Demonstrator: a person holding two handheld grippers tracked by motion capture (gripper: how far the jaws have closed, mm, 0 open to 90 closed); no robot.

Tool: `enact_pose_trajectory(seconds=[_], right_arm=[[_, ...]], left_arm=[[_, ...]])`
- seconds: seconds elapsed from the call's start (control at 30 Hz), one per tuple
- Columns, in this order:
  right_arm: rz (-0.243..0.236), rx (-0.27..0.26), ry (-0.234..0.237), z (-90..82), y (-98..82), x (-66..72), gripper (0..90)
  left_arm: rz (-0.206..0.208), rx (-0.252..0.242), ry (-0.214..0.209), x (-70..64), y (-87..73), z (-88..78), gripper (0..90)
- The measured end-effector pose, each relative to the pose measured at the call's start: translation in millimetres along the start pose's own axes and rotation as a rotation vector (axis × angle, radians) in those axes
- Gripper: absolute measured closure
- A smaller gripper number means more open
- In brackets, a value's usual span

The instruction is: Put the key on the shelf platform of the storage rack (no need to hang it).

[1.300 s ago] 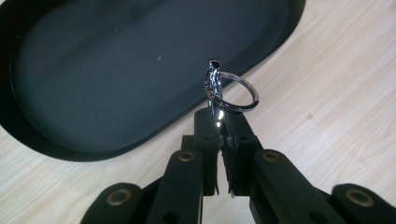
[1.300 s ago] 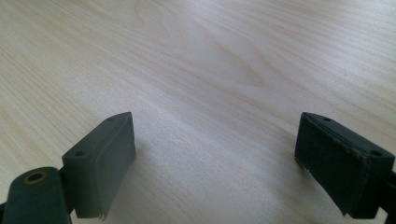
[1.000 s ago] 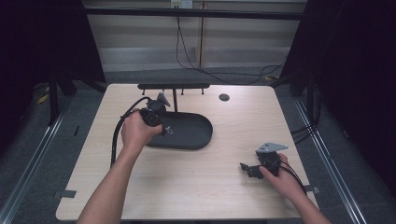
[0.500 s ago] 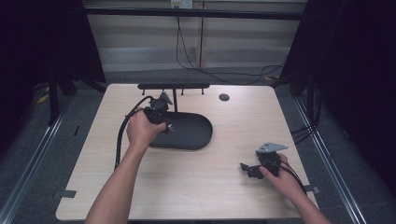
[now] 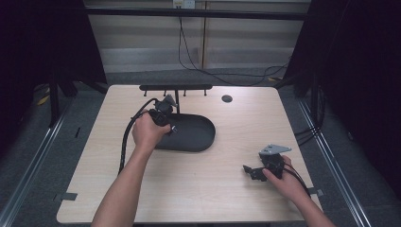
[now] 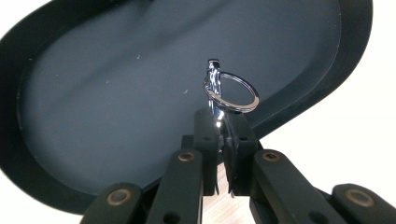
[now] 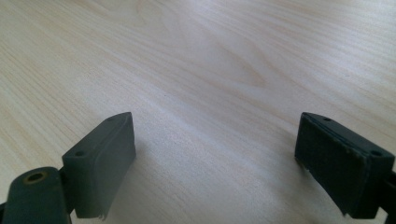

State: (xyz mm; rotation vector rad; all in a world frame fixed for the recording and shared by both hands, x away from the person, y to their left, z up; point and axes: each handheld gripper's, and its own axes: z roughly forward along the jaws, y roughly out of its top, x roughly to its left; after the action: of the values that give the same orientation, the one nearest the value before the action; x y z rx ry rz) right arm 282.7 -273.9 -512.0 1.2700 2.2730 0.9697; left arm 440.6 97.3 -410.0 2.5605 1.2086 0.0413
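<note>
A black oval tray (image 5: 201, 138) lies in the middle of the light wooden table (image 5: 227, 198). My left gripper (image 5: 166, 120) hovers over the tray's left end. In the left gripper view the left gripper (image 6: 223, 122) is shut on a shiny metal key ring (image 6: 232, 91) with a thin metal piece hanging on it, held above the tray floor (image 6: 93, 93). My right gripper (image 5: 250, 172) rests low over the table near its front right, well away from the tray. The right gripper (image 7: 215, 154) is open in its own view, with bare wood between the pads.
A black bar with short pegs (image 5: 175, 87) stands along the table's back edge, just behind the tray. A small dark round grommet (image 5: 227, 98) sits at the back right. Cables hang behind the table, and dark curtains flank both sides.
My left hand and gripper have drifted slightly right over the tray's left end. The right gripper has stayed in place.
</note>
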Motion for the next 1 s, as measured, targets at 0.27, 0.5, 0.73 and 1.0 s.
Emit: enact_pose_trajectory(seconds=[0.27, 0.5, 0.73, 1.0], right_arm=[[-0.002, 0.0, 0.002, 0.0, 0.0, 0.0, 11.9], [-0.001, 0.0, 0.003, 0.0, 0.0, 0.0, 11.9], [-0.004, -0.002, 0.005, 0.1, 0.0, -0.1, 11.9], [-0.004, -0.001, 0.005, 0.0, 0.0, 0.0, 11.9]], left_arm=[[-0.003, 0.006, 0.012, -0.5, 1.3, 14.3, 85.1], [-0.005, 0.022, 0.014, -1.1, 3.8, 27.5, 85.1], [-0.006, 0.036, 0.019, 0.9, 5.8, 33.8, 85.0], [-0.017, 0.05, 0.023, 3.7, 7.0, 40.3, 84.9]])
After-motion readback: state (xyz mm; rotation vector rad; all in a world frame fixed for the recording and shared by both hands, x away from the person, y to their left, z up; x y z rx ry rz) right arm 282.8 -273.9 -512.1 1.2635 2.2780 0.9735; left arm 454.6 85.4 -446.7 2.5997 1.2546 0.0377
